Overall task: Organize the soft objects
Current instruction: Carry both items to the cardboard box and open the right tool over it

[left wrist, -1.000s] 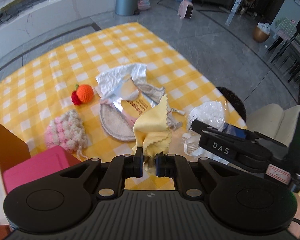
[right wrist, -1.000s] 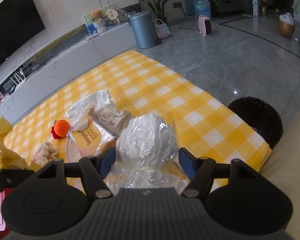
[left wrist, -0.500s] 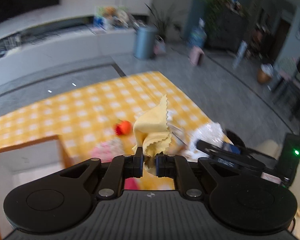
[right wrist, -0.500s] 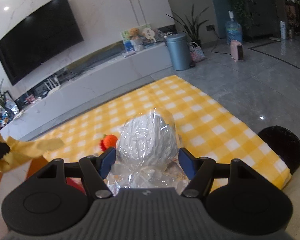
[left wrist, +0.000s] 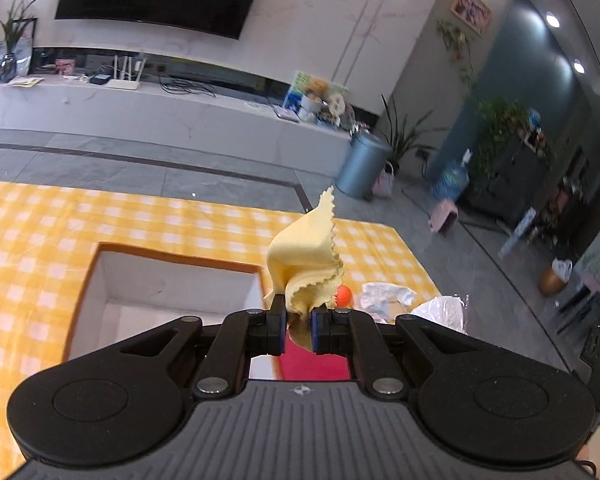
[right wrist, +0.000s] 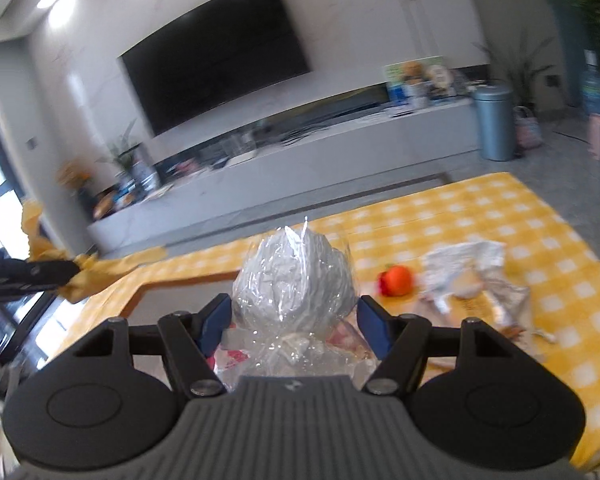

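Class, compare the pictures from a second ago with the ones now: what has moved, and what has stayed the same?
Both grippers have lifted away from the pile of soft things and swung over toward the open box. Nothing was picked up or let go. The left gripper still pinches the yellow cloth, and the right gripper still holds the plastic-wrapped bundle. The orange toy lies where it was.

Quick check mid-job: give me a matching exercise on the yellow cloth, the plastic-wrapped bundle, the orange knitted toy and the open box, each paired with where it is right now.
Things:
1. yellow cloth
2. plastic-wrapped bundle
3. orange knitted toy
4. open box

Places:
A. lying on the checked tablecloth, held by nothing
B. pinched in the left gripper
C. sitting on the table, white inside, below the grippers
D. between the fingers of the right gripper

Pairs: 1-B, 2-D, 3-A, 4-C
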The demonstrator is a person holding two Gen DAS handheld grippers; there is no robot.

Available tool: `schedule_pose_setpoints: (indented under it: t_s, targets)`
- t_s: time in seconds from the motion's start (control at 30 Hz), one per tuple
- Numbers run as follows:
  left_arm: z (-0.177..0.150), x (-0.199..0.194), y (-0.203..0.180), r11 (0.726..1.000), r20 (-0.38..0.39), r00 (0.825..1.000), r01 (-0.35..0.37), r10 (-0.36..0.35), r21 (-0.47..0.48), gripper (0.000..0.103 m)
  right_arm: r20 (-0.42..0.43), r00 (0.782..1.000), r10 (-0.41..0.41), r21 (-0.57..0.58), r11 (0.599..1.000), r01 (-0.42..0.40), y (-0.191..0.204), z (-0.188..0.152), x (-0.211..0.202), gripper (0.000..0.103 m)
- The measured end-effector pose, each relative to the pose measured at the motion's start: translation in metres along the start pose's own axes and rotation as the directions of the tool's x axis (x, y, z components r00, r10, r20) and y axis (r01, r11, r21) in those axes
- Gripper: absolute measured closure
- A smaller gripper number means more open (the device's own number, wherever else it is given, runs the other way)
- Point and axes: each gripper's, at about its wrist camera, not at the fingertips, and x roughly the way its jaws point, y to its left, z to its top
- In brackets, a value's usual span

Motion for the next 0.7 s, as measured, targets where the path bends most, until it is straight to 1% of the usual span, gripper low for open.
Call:
schedule_pose_setpoints:
  t_s: [0.07,0.17,0.23,0.3,0.37,0.4,0.47,0.53,0.63,0.7]
  targets:
    - [-0.006,-0.001,0.009,1.000,0.036,0.999,-0.022,0.022,-0.005,0.091,-0.017,0.999,0.042,-0.035,0.998,-0.042,0.017,-0.004,0.003,0.035]
    - [-0.015,-0.004,0.026,0.997,0.064,0.995,-0.070,0.071,-0.016,0.091,-0.036,0.996,0.078,-0.071,0.994,-0.081,0.037,-0.008,0.007,0.035]
    - [-0.021,0.000,0.036,0.996,0.063,0.994,-0.085,0.087,-0.030,0.091,-0.050,0.995,0.081,-0.097,0.992,-0.086,0.048,-0.011,0.012,0.035]
    - [-0.029,-0.001,0.047,0.991,0.074,0.989,-0.125,0.129,-0.052,0.091,-0.064,0.995,0.073,-0.113,0.990,-0.080,0.056,-0.012,0.018,0.035]
    - [-0.036,0.003,0.057,0.985,0.064,0.984,-0.161,0.165,-0.060,0.091,-0.076,0.995,0.070,-0.120,0.990,-0.079,0.063,-0.013,0.027,0.035]
    - [-0.042,0.000,0.066,0.984,0.056,0.984,-0.168,0.171,-0.067,0.091,-0.079,0.994,0.070,-0.117,0.990,-0.079,0.067,-0.013,0.031,0.035]
    - [-0.045,0.001,0.076,0.985,0.045,0.986,-0.158,0.162,-0.075,0.091,-0.078,0.995,0.067,-0.114,0.991,-0.075,0.074,-0.013,0.039,0.035]
    - [-0.049,-0.006,0.088,0.986,0.053,0.988,-0.137,0.142,-0.090,0.091,-0.077,0.995,0.069,-0.122,0.989,-0.078,0.084,-0.012,0.045,0.035]
    - [-0.052,-0.014,0.096,0.990,0.065,0.992,-0.097,0.104,-0.099,0.091,-0.102,0.992,0.081,-0.148,0.984,-0.096,0.102,-0.014,0.058,0.035]
    - [-0.054,-0.014,0.100,0.993,0.068,0.994,-0.076,0.083,-0.094,0.091,-0.119,0.991,0.057,-0.177,0.981,-0.078,0.114,-0.018,0.070,0.035]
